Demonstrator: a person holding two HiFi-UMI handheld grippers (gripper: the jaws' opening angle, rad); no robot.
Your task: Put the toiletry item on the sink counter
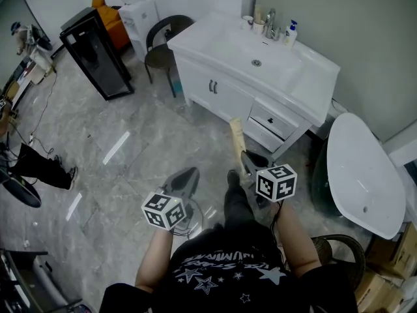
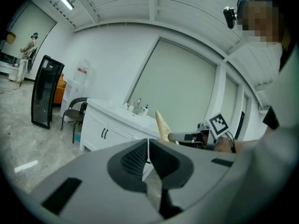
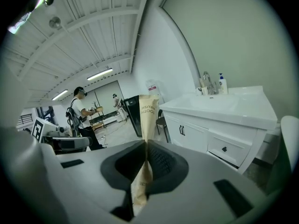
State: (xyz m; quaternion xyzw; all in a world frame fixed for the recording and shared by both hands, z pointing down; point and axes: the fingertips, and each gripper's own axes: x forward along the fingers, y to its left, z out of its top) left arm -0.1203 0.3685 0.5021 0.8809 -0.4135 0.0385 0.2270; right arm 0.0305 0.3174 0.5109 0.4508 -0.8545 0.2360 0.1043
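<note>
A tan paper toothbrush packet (image 1: pixel 237 137) stands upright in my right gripper (image 1: pixel 245 160), which is shut on its lower part. In the right gripper view the packet (image 3: pixel 148 112) rises from between the pressed jaws of that gripper (image 3: pixel 144 143). The white sink counter (image 1: pixel 314 78) lies ahead and to the right, a good way beyond the packet, and it shows at right in the right gripper view (image 3: pixel 233 114). My left gripper (image 1: pixel 187 175) hangs over the floor with jaws together and nothing in them (image 2: pixel 148 144). From it I see the packet (image 2: pixel 162 124) beside the counter (image 2: pixel 122 115).
A faucet (image 1: pixel 270 23), a soap bottle (image 1: pixel 290 32) and cups (image 1: pixel 254 23) stand at the counter's back. A dark chair (image 1: pixel 163 43) and a black cabinet (image 1: pixel 98 52) are left of the vanity. A white oval fixture (image 1: pixel 363 175) is at right. A person (image 3: pixel 80 112) stands far off.
</note>
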